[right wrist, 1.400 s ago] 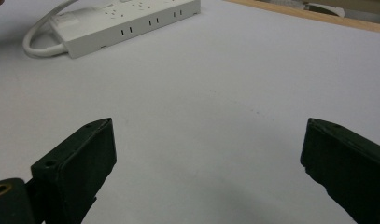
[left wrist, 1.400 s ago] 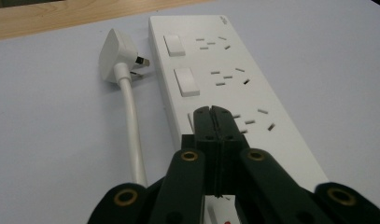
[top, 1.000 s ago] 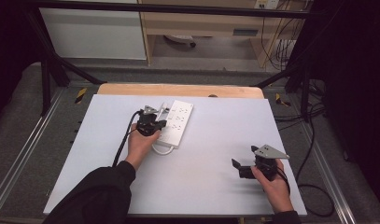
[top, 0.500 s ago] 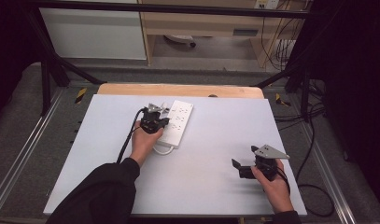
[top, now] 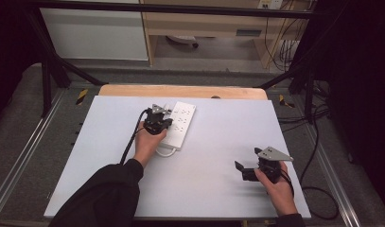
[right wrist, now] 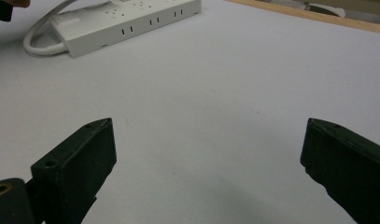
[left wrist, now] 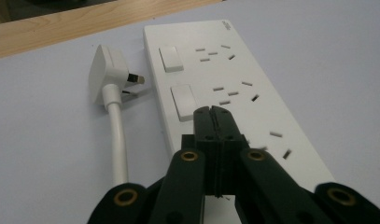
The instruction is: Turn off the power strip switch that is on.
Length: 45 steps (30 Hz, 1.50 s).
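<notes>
Hiding power strip [left wrist: 234, 88] near end: left gripper [left wrist: 213, 112], fingers pressed together | right gripper [right wrist: 206, 154] fingers wide

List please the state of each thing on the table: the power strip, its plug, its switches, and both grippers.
Power strip: flat on the table, sockets all empty.
Plug: unplugged, lying beside the strip.
Switches: position cannot be told.
Left gripper: jaws shut, holding nothing, tips at the second switch.
Right gripper: jaws open, holding nothing, over bare table.

Left claw [left wrist: 213, 112] jaws pressed together, right claw [right wrist: 206, 154] jaws wide apart
</notes>
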Motion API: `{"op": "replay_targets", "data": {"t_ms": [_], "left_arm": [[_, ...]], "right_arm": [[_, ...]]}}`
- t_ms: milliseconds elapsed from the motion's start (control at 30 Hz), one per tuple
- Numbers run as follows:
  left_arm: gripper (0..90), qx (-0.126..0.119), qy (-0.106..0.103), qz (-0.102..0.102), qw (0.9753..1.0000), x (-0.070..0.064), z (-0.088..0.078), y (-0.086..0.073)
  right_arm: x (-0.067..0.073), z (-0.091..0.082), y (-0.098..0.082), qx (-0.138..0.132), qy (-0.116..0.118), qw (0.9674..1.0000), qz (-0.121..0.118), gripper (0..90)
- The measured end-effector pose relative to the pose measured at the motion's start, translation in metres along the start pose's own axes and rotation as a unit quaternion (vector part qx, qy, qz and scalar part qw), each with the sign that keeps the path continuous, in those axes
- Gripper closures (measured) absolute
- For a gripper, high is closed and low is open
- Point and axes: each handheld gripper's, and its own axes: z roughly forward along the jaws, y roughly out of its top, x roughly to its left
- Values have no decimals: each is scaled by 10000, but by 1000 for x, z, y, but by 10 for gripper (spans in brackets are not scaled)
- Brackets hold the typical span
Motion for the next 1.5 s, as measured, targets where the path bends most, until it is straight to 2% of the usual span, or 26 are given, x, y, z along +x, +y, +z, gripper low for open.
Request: {"op": "replay_targets", "data": {"t_ms": [200,567,1500], "left_arm": [[900,0,-3,22,10000,-2,1,1],[900,28,60,-28,10000,2,3,0],[899,40,46,27,10000,0,6,0]], "right_arm": [[0,0,0,-3,1,10000,-2,39],[1,1,0,31,31,10000,-37,39],[0,1,0,28,22,10000,-15,38]]}}
